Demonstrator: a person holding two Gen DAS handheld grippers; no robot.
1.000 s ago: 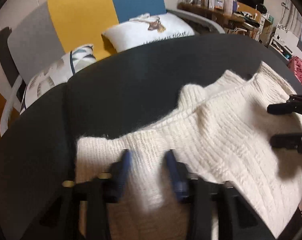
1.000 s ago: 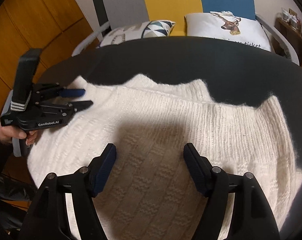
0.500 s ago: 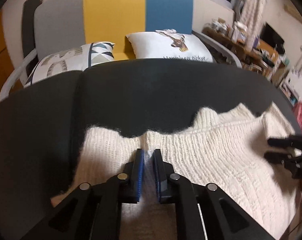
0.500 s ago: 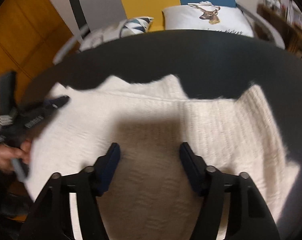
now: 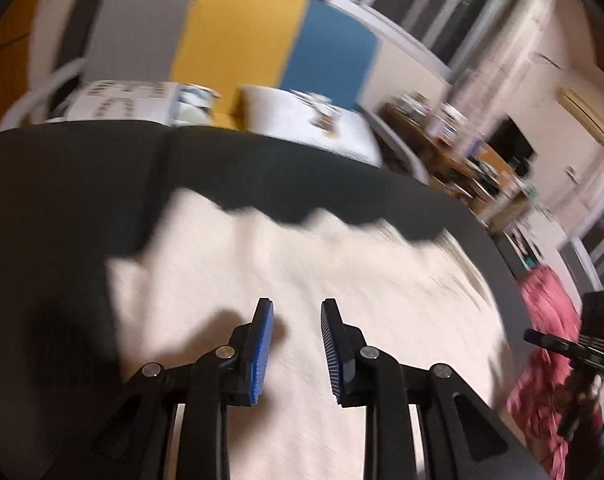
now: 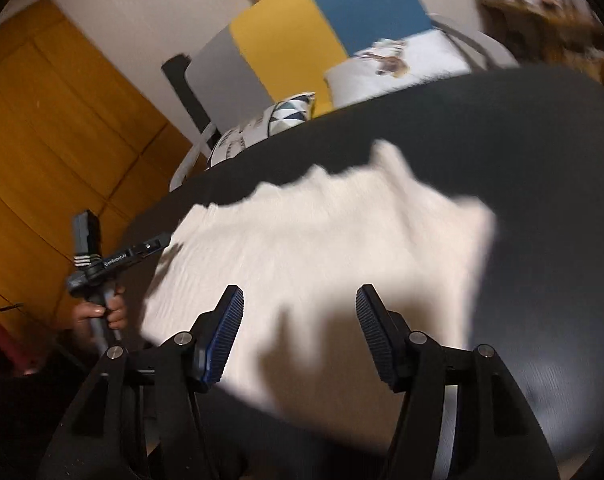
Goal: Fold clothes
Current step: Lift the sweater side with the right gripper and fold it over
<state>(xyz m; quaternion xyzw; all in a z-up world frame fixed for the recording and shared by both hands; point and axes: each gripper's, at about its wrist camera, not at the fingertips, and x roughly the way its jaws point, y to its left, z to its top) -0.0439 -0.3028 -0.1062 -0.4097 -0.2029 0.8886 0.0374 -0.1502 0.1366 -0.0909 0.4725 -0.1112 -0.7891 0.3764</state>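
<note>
Cream knit sweater [image 5: 302, 304] on dark table [image 6: 541, 140] | left gripper [image 5: 296, 322] jaws just opening, empty | right gripper [image 6: 300, 308] parted, empty | risk: released fold springs loose, knit is bulky

left tongs [image 5: 296, 312] just opening, empty; right tongs [image 6: 300, 300] spread wide, empty.

Both black claws [image 5: 296, 312] [image 6: 300, 300] carry ribbed blue pads [image 5: 262, 350] and silver screws [image 6: 183, 337].

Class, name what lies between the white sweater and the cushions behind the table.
Only bare dark table separates the sweater from the cushions, as the left wrist view shows.
</note>
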